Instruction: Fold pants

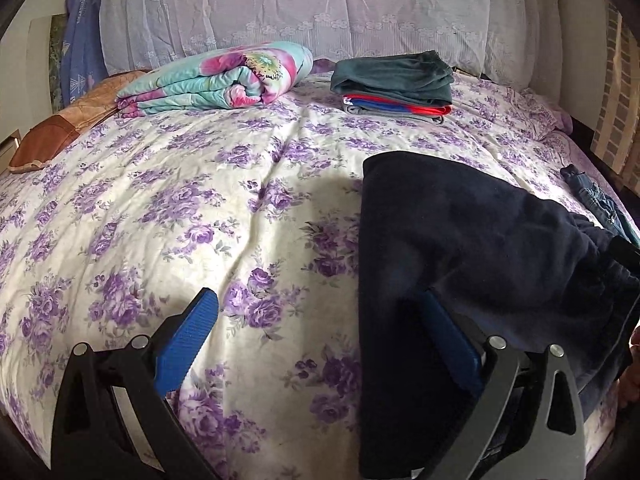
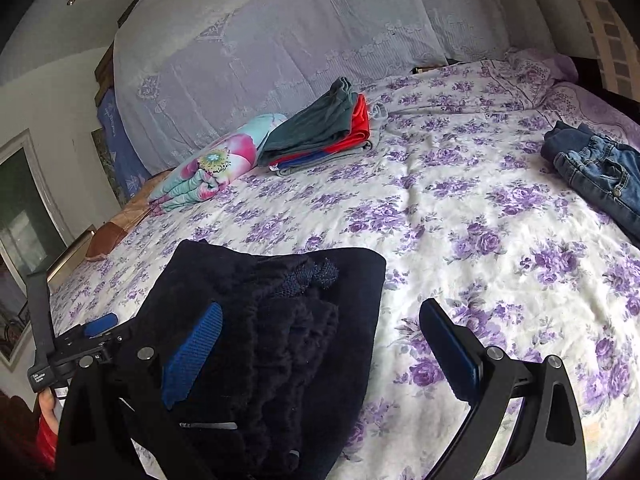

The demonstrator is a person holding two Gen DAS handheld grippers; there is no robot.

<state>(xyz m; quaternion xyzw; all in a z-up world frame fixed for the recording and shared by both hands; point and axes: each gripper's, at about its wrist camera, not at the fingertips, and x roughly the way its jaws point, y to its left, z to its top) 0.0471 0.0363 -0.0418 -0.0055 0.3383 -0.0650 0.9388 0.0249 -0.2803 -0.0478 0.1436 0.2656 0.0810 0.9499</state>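
Observation:
Dark navy pants (image 1: 460,240) lie folded on the floral bedspread (image 1: 200,200), near its front edge; they also show in the right wrist view (image 2: 280,320), waistband and drawstring on top. My left gripper (image 1: 320,308) is open and empty, its right finger (image 1: 452,336) over the pants' left edge, its left finger (image 1: 188,340) over bare bedspread. My right gripper (image 2: 320,320) is open and empty, its left finger (image 2: 196,352) over the pants, its right finger (image 2: 448,348) over the bedspread (image 2: 480,220). The left gripper's body (image 2: 72,348) shows at the left of the right wrist view.
A stack of folded clothes (image 1: 394,82) (image 2: 320,136) and a rolled floral blanket (image 1: 224,78) (image 2: 208,168) lie at the back by the lace-covered headboard (image 1: 300,4). Blue jeans (image 2: 596,168) lie at the right edge of the bed. A brown pillow (image 1: 60,132) lies at far left.

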